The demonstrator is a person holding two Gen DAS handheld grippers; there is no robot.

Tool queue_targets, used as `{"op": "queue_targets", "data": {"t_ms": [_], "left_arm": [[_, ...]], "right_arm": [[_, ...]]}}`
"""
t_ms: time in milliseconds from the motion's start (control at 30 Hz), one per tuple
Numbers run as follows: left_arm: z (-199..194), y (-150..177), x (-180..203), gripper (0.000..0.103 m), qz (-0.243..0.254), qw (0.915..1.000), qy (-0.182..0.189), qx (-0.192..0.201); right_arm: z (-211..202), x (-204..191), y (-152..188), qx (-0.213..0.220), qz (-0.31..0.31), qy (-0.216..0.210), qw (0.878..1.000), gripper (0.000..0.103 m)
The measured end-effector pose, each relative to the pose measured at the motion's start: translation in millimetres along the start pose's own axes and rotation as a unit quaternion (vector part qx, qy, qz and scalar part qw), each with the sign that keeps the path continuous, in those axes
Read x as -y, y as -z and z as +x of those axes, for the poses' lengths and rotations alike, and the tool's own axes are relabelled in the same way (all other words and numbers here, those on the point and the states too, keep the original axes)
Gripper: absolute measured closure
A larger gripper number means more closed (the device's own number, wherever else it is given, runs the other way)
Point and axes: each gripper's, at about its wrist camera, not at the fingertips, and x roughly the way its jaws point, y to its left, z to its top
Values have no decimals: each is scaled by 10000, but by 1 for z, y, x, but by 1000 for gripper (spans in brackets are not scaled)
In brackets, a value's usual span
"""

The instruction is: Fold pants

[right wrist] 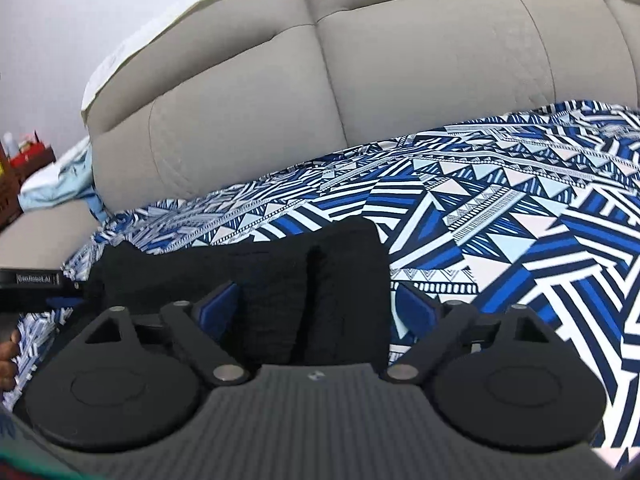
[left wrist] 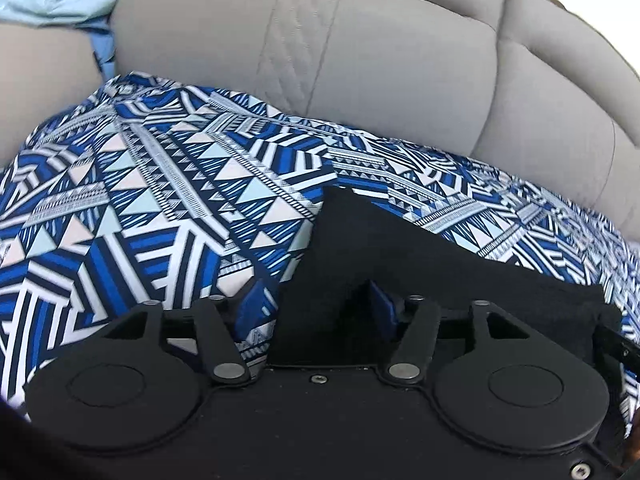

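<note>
Grey sofa [right wrist: 400, 92] against white wall [right wrist: 80, 20]

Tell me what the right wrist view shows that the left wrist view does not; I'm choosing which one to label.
Only the right wrist view shows the red box on a shelf at far left, the white wall and the other device's black body. Only the left wrist view shows the quilted stitched strip on the backrest. Both share the black pants, the blue patterned cloth and the beige sofa.
</note>
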Motion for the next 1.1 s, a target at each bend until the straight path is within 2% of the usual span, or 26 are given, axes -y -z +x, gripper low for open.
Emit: {"op": "queue_targets", "data": {"t_ms": [67, 133, 200, 267, 400, 433, 533, 733, 833, 867, 933, 1100], "left_arm": [[3, -2, 5, 38, 86, 9999, 38, -45], [7, -5, 7, 33, 53, 9999, 103, -79], [11, -9, 5, 26, -59, 9997, 217, -115], [18, -12, 4, 10, -110, 9989, 429, -179], [24, -14, 11, 7, 66, 9991, 356, -206], [25, -14, 12, 9, 107, 9992, 328, -196], [25, -12, 17, 23, 300, 9994, 142, -88], [24, -12, 15, 28, 294, 9994, 150, -84], [20, -13, 12, 71, 199, 9995, 263, 30], [19, -14, 11, 78, 106, 9995, 280, 53], [15, -16, 10, 86, 44, 9996, 236, 145], [18, -30, 10, 91, 71, 9996, 118, 254]], "right_arm": [[1, -2, 0, -17, -57, -14, 10000, 24], [-1, -1, 0, -14, -5, -95, 10000, 43], [-2, 3, 1, -71, 153, -337, 9993, 55], [-2, 5, 1, -90, 264, -465, 9985, 58], [-1, 6, 2, -89, 365, -527, 9979, 60], [-1, 7, 1, -85, 400, -530, 9978, 62], [1, 3, 1, -55, 399, -479, 9980, 64], [7, -2, -1, -52, 387, -428, 9983, 65], [8, -4, -1, -26, 342, -383, 9987, 66], [8, -6, -1, -10, 320, -358, 9988, 67], [8, -10, -1, 37, 254, -305, 9992, 70], [16, -25, -17, 6, 30, -203, 9998, 73]]}}
